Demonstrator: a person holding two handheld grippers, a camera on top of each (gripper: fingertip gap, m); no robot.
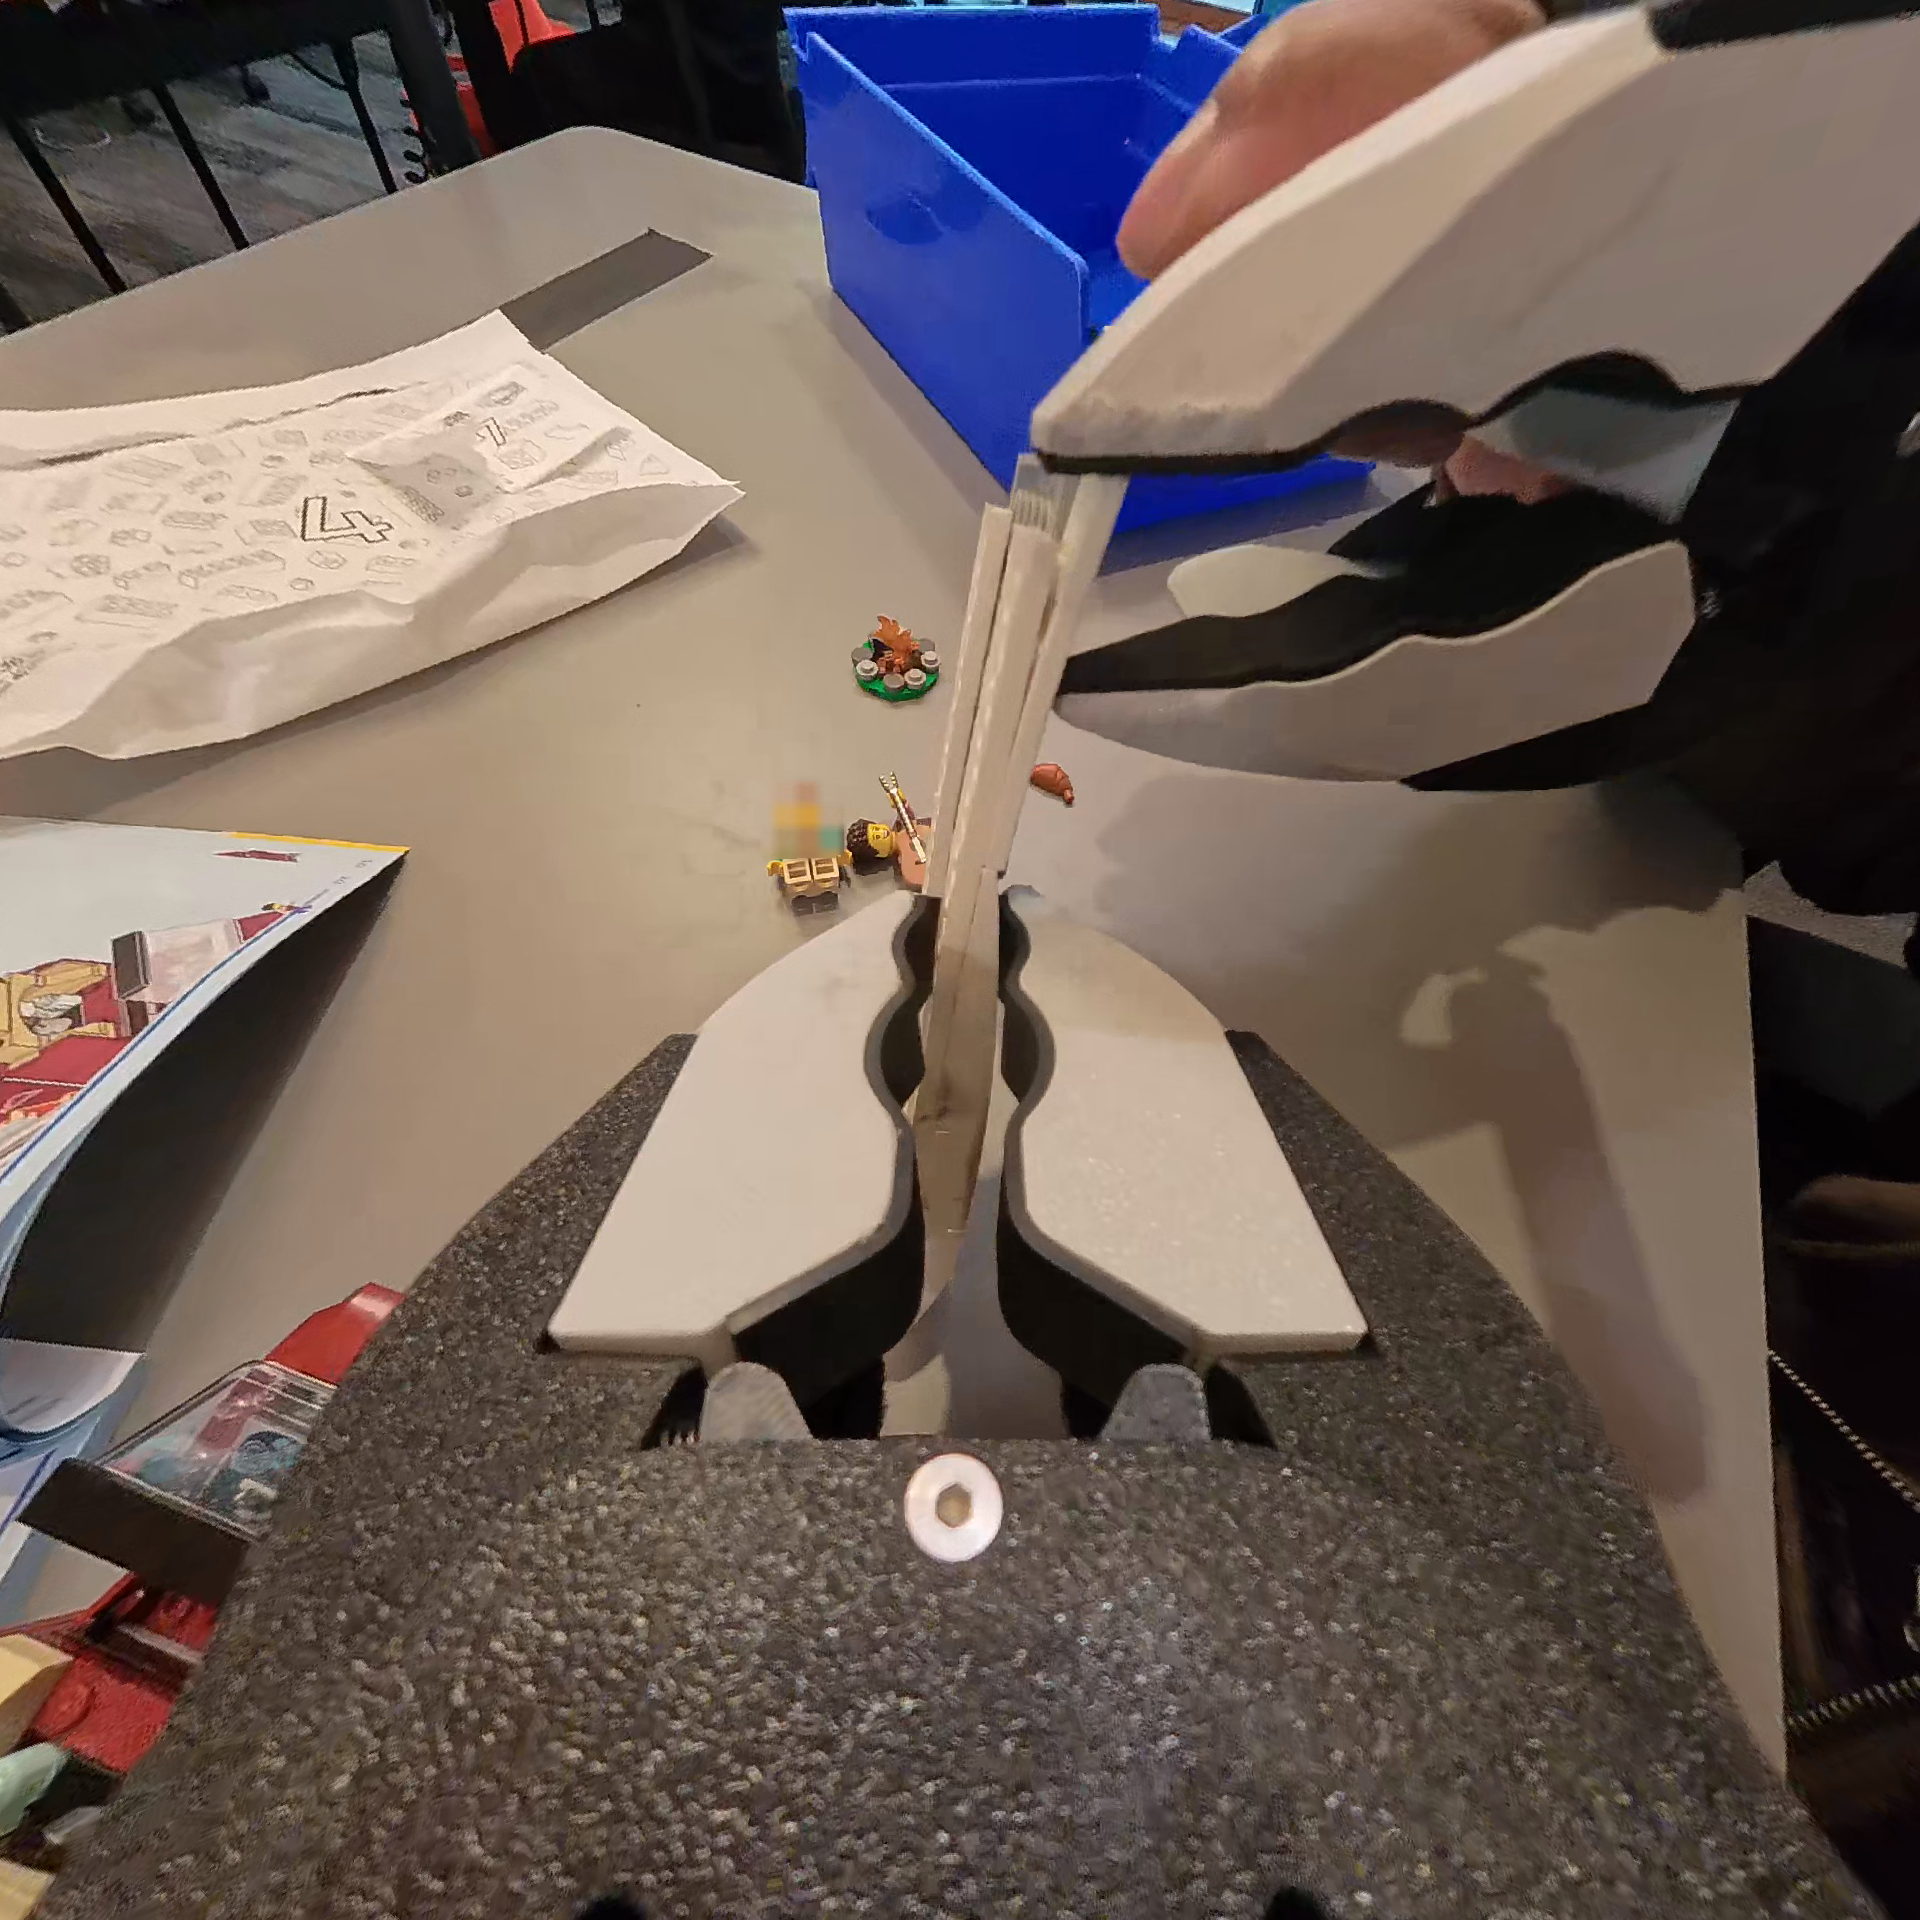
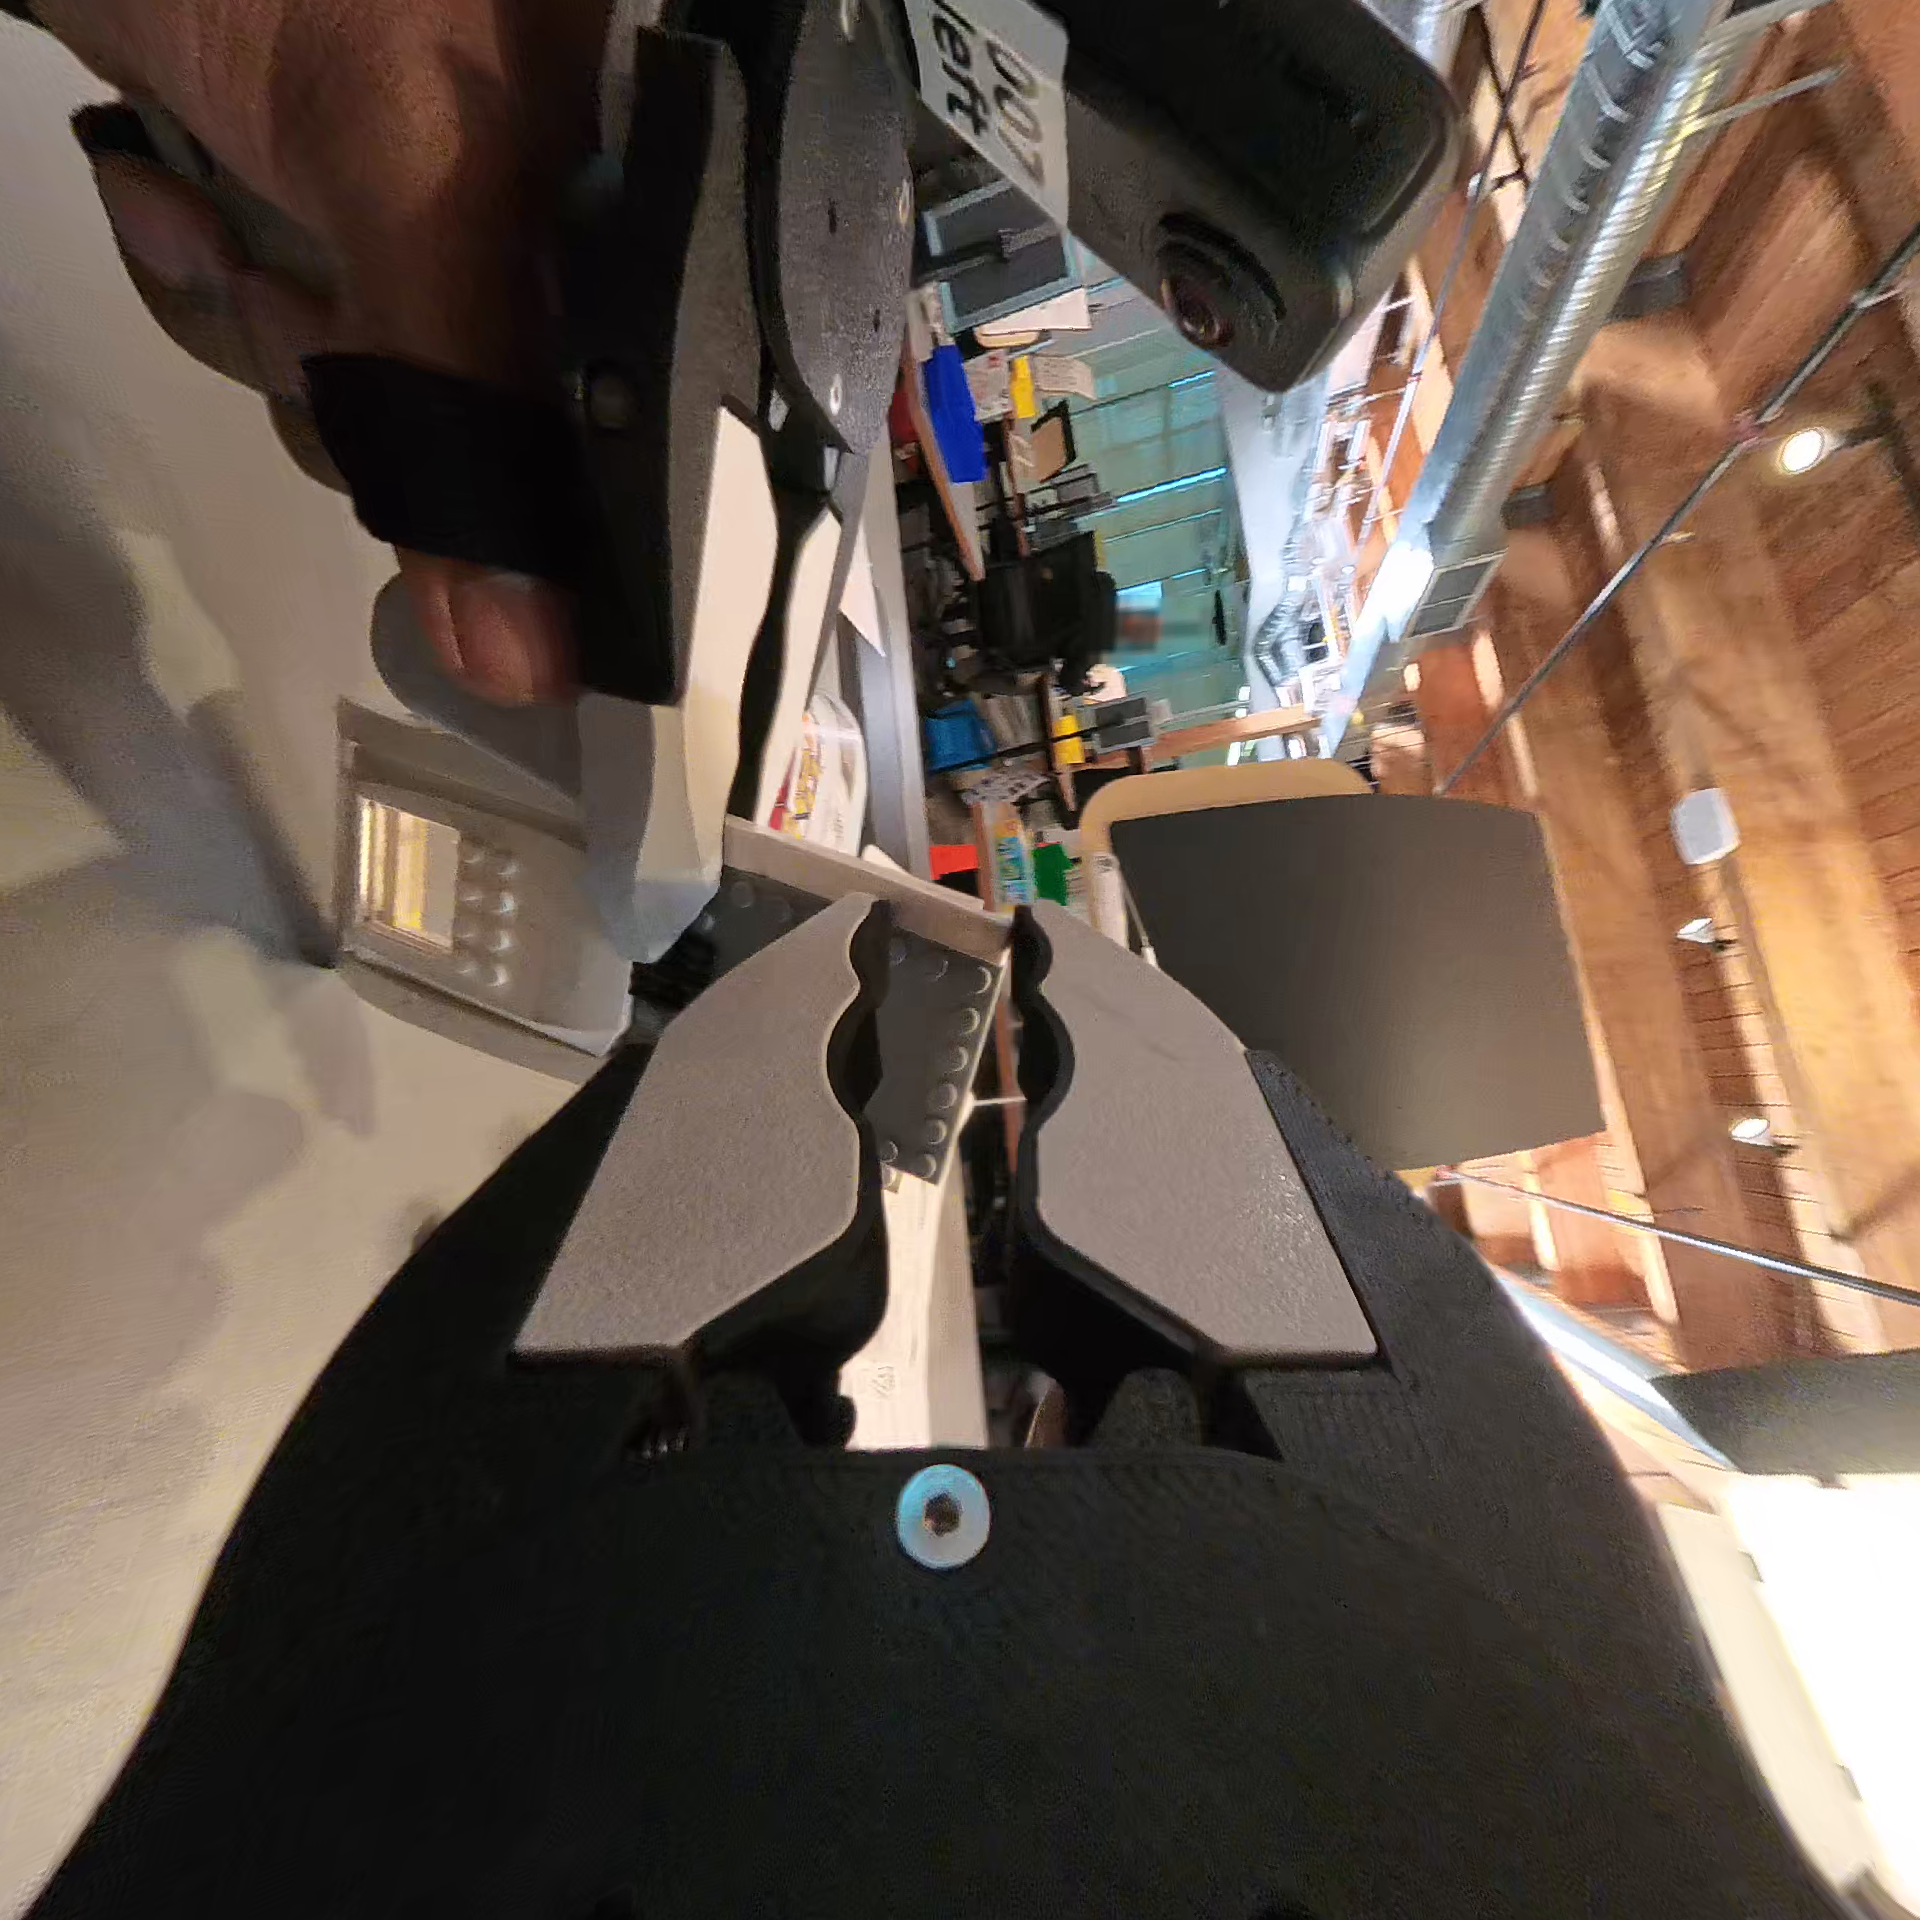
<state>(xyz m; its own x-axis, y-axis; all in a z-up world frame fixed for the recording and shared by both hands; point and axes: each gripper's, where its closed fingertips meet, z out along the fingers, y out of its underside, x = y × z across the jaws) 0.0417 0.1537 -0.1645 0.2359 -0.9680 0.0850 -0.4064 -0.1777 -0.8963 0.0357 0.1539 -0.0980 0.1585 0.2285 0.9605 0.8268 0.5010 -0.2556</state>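
A flat stack of pale grey toy-brick plates (image 1: 1003, 665) is seen edge-on at centre frame in the left wrist view, raised above the surface (image 1: 540, 935); its lower end is pinched between the fingers of the left claw (image 1: 961, 914), which is closed on it; its upper end sits between the spread fingers of the right claw (image 1: 1049, 582) coming in from the upper right. In the right wrist view the studded grey face (image 2: 940, 1039) of the same piece lies between that claw's fingers, the far edge against the right fingertip; whether both pads press on it cannot be told.

The piece is judged light, stiff and smooth; hard plastic, so slippery against the pads; the layers could pop apart if bent or twisted; it is best held across the flat faces near an end, not by the thin edges.

Lying on the surface just behind the left claw: a toy figure with a small guitar (image 1: 883, 842), a detached pair of toy legs (image 1: 810, 878), a small brown piece (image 1: 1052, 779), and a little campfire model (image 1: 896, 660) farther up. A printed paper bag (image 1: 312, 540) is at upper left; a blue bin (image 1: 966, 208) at the top; an instruction booklet (image 1: 125, 987) at the left edge.
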